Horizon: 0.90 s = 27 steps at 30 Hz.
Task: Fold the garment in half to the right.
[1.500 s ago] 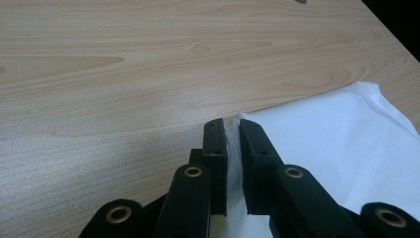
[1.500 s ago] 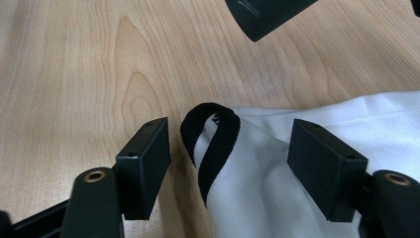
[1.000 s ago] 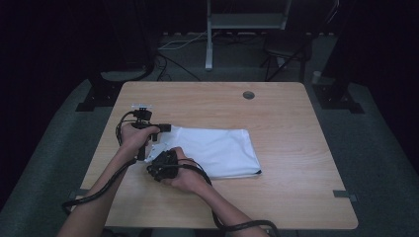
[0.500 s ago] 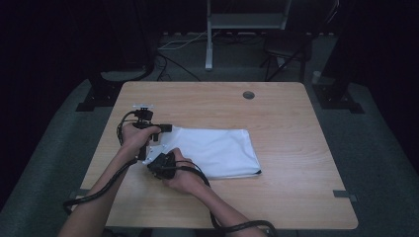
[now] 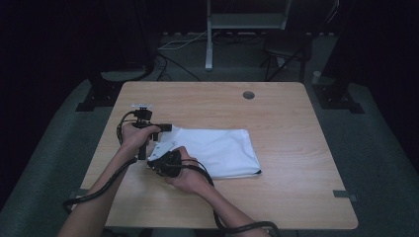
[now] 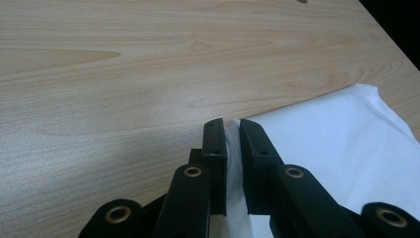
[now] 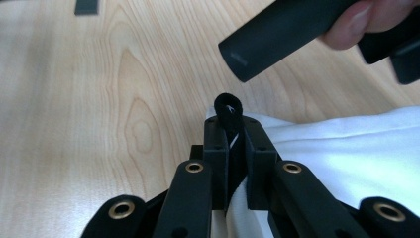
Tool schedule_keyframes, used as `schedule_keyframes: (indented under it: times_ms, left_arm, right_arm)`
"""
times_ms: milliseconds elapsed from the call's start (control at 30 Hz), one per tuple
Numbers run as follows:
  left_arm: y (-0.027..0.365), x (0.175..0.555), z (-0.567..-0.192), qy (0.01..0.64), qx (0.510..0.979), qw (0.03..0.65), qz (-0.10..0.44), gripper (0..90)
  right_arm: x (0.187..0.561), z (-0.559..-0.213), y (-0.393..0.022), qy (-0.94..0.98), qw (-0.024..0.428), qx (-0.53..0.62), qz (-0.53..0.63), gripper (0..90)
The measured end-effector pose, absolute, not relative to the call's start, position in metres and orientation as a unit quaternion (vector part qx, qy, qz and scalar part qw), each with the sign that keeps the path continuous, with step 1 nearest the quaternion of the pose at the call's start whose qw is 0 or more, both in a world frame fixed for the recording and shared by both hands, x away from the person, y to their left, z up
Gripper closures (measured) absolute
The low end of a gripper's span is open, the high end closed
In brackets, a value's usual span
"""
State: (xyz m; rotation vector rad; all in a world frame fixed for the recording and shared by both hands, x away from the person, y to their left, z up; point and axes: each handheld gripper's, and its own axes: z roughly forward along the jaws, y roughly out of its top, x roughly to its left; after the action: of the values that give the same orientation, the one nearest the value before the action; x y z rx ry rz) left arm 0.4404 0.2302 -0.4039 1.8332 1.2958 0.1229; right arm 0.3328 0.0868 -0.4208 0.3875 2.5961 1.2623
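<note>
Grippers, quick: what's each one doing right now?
Left gripper: shut on the white cloth edge.
Right gripper: jaws just closing, now shut on the cloth's black loop.

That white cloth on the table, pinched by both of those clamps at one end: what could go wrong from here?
The right gripper pinches little more than a black loop at the edge of the white cloth; its jaws have just closed, and a hard pull might slip it free. The left gripper also bites only a thin edge of fabric. Both grips sit close together at one end, so on lifting the rest could sag and drag across the table.
</note>
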Motion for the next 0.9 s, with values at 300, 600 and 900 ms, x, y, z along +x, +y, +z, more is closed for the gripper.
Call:
schedule_keyframes:
  times_ms: [300, 600, 900]
  left_arm:
    - [0.227, 0.44, -0.399, 0.52, 0.735, 0.432, 0.048, 82.9]
    - [0.22, 0.44, -0.39, 0.518, 0.737, 0.431, 0.049, 82.9]
    - [0.218, 0.441, -0.394, 0.516, 0.744, 0.422, 0.052, 82.8]
  right_arm:
    - [0.328, -0.411, 0.075, 0.874, 0.116, 0.132, 0.454, 83.4]
    - [0.324, -0.397, 0.062, 0.859, 0.121, 0.138, 0.478, 83.3]
    - [0.327, -0.413, 0.075, 0.879, 0.121, 0.132, 0.443, 75.0]
